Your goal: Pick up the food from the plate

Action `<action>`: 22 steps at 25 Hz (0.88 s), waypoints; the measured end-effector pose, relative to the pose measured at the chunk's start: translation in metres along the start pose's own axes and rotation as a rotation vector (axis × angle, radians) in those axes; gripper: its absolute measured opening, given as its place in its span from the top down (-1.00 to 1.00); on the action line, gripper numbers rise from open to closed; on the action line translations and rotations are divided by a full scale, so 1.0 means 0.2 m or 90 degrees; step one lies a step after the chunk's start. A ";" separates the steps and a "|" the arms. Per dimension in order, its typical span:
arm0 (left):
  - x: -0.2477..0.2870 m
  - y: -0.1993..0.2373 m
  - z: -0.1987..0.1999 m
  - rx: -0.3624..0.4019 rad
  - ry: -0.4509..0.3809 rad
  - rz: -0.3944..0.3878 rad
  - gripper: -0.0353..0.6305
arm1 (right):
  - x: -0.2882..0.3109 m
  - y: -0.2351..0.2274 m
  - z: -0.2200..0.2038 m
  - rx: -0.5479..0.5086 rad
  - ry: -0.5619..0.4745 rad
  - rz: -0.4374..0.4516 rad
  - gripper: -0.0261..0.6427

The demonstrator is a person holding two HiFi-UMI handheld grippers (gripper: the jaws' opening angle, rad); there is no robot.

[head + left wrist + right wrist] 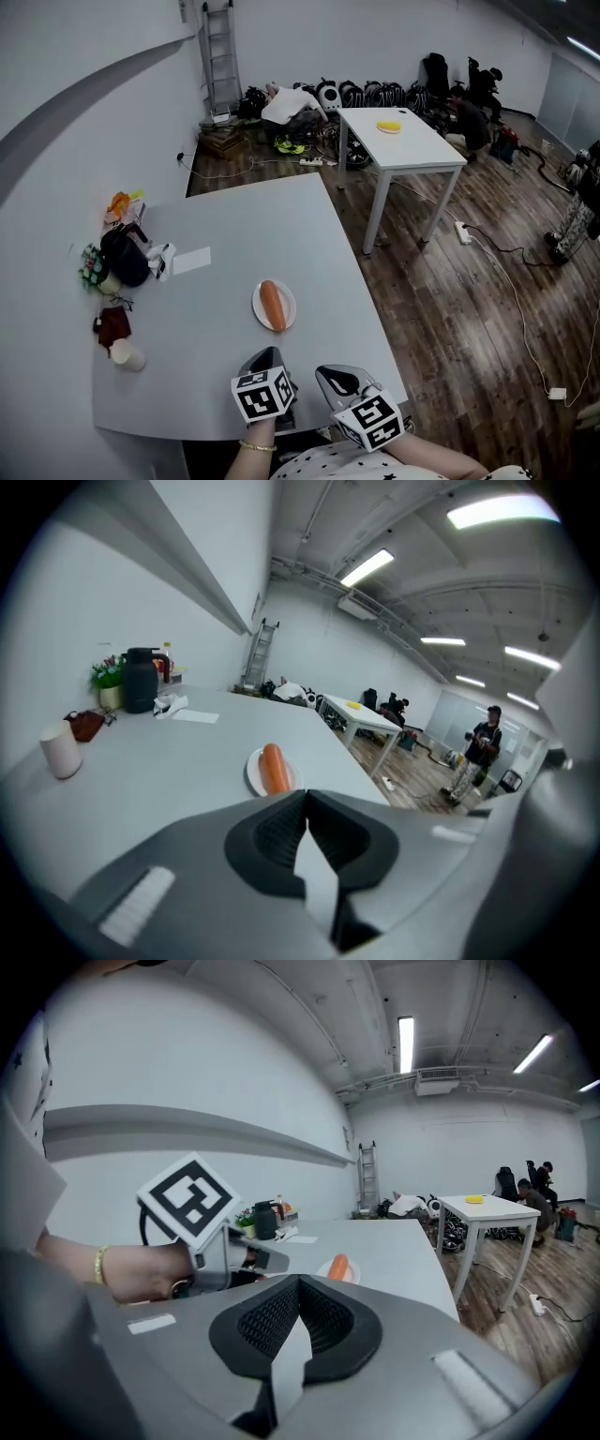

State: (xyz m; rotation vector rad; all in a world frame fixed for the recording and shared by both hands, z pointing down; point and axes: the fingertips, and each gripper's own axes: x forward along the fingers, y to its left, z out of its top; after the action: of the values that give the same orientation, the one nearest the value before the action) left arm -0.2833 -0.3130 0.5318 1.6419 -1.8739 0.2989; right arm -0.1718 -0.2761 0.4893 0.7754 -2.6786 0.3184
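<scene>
An orange sausage lies on a small white plate on the grey table. The same sausage shows just beyond my left gripper, whose jaws meet at the tips with nothing between them. My left gripper hovers over the table's near edge, a little short of the plate. My right gripper sits beside it to the right, also shut and empty. In the right gripper view the sausage lies ahead of that gripper, and the left gripper's marker cube shows at left.
At the table's left edge stand a black kettle, a small plant, a white cup, a dark red cloth and a paper sheet. A white table holding a yellow object stands behind. A person is at right.
</scene>
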 end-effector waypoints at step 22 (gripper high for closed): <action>1.23 0.32 0.06 0.063 0.332 0.092 0.11 | 0.20 -0.32 -0.17 0.096 0.089 -0.096 0.93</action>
State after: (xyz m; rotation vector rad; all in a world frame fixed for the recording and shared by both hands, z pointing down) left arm -0.3555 -0.5060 0.6792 1.3245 -1.5918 0.8074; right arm -0.1588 -0.3373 0.5435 0.9560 -2.4711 0.5206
